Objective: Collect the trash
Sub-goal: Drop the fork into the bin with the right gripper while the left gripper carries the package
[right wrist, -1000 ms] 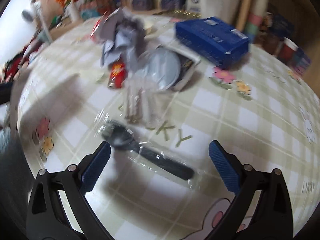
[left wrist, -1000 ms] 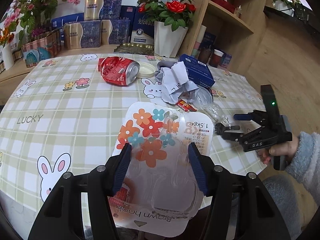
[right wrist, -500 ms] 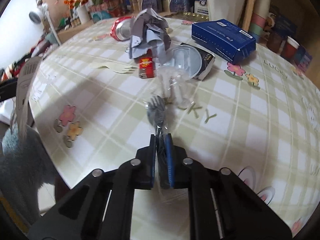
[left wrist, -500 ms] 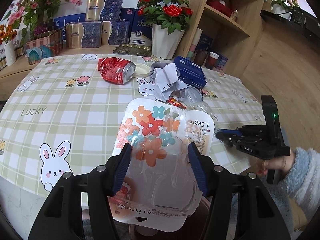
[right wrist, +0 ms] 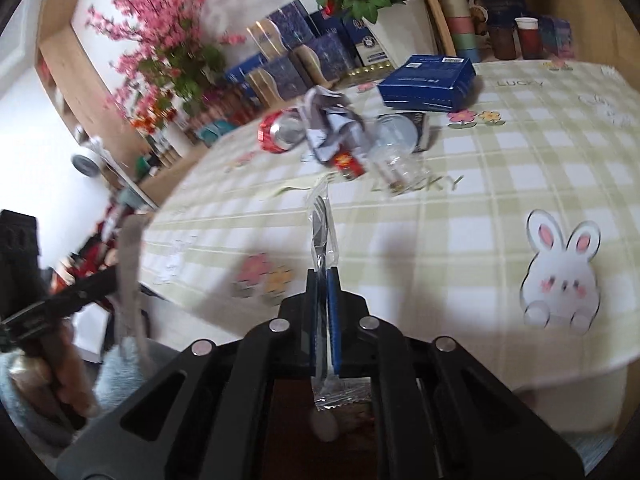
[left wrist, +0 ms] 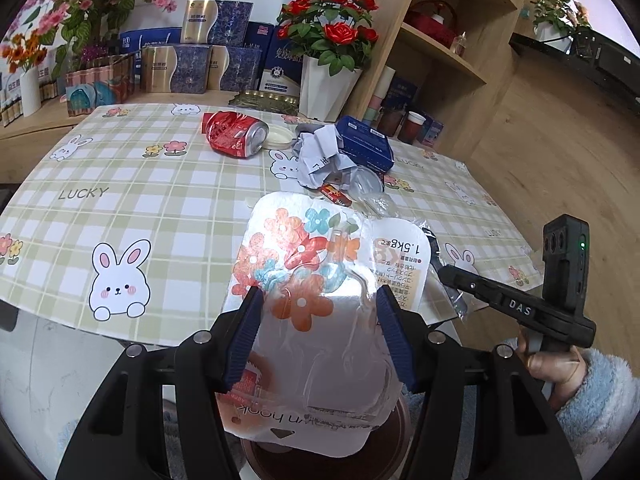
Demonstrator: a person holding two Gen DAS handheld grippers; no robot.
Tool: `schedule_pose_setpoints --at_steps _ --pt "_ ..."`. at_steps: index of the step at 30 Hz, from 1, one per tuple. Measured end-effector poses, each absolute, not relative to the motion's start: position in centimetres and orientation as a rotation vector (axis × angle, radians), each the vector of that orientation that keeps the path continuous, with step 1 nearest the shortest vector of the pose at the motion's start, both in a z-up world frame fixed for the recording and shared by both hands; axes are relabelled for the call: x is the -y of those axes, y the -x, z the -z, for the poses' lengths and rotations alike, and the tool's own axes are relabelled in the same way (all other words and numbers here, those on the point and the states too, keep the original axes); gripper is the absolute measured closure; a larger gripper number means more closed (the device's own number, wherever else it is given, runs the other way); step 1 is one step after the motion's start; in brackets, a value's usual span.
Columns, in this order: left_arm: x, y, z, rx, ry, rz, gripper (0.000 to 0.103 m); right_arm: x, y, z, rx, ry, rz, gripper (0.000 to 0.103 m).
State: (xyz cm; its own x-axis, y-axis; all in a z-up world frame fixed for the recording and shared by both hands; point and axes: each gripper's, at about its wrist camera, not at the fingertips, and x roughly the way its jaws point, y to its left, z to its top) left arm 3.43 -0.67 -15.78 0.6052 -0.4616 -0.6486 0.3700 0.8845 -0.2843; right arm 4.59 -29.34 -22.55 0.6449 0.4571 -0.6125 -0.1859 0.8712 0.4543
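Clear crinkly film wrapping a thin fork (right wrist: 320, 232), gripped near the handle end by the right gripper (right wrist: 323, 304), jaws clamped shut on it, hovering off the table (right wrist: 500, 184) edge. Likely handling light, stiff inside, slippery outside. Long axis running straight out along the fingers, tines pointing away toward the can (right wrist: 280, 132). Left gripper (left wrist: 320, 332) jaws clamping a flimsy flowered pack (left wrist: 320, 280).

Home dining rm: bunny tablecloth (left wrist: 120, 184), wood shelves (left wrist: 436, 44), flowers (left wrist: 332, 36).

right gripper (right wrist: 324, 312) closed on wrapped fork (right wrist: 320, 232), lifted off table (right wrist: 500, 184)
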Motion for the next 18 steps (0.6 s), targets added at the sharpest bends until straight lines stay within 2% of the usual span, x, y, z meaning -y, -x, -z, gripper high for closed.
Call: schedule_pose_setpoints --at_steps 7,18 --pt "0.5 -0.7 15.5 -0.756 0.129 0.487 0.046 26.1 -1.1 22.7 -0.839 -0.275 -0.457 0.094" --pt "0.3 1.2 16.6 -0.753 0.111 0.479 0.046 21.5 0.4 29.8 -1.079 -0.199 -0.503 0.094"
